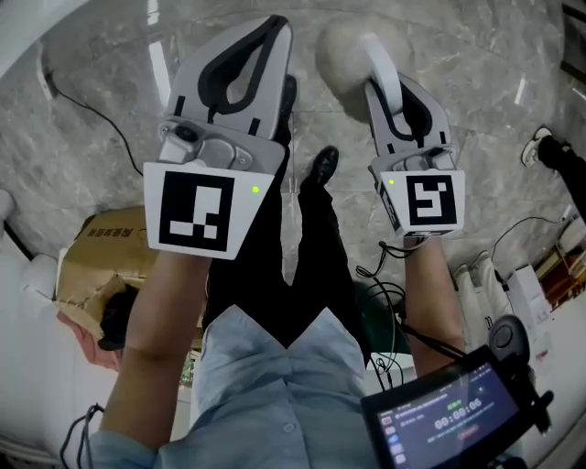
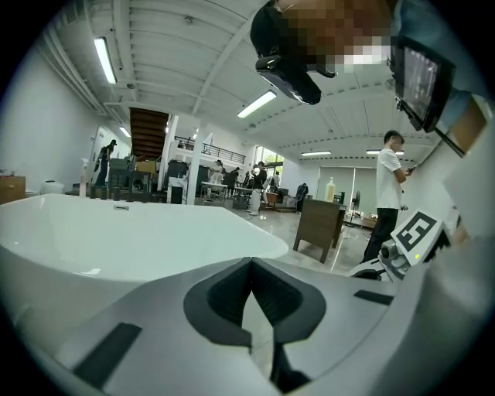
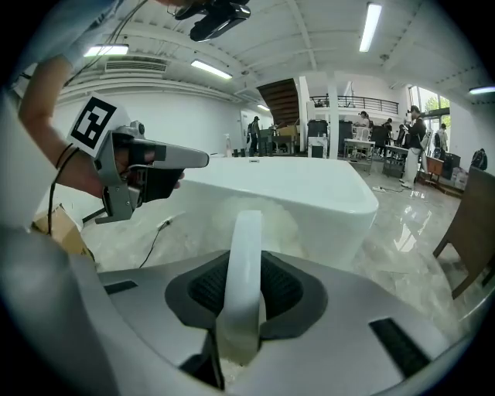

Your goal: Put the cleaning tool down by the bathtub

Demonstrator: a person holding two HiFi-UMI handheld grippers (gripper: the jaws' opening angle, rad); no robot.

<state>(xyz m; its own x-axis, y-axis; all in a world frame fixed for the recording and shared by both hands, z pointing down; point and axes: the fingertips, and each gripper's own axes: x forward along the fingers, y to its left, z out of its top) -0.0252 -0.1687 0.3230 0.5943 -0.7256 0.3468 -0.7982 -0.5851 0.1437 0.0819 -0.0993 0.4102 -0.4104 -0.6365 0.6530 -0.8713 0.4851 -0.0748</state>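
The cleaning tool has a white curved handle (image 1: 380,64) and a fluffy cream head (image 1: 341,53), and it hangs over the marble floor. My right gripper (image 1: 389,87) is shut on the handle. In the right gripper view the handle (image 3: 246,263) runs up between the jaws, and the fluffy head (image 3: 259,216) lies against the side of the white bathtub (image 3: 309,189). My left gripper (image 1: 272,26) is shut and holds nothing; in its own view (image 2: 250,263) the jaws meet in front of the bathtub (image 2: 116,240). A white curve at the head view's top-left corner may be the tub rim.
A torn cardboard box (image 1: 110,247) lies on the floor at the left. A black cable (image 1: 82,105) runs across the marble. A device with a screen (image 1: 439,417) hangs at my lower right. A wooden cabinet (image 2: 319,224) and a standing person (image 2: 390,186) are beyond the tub.
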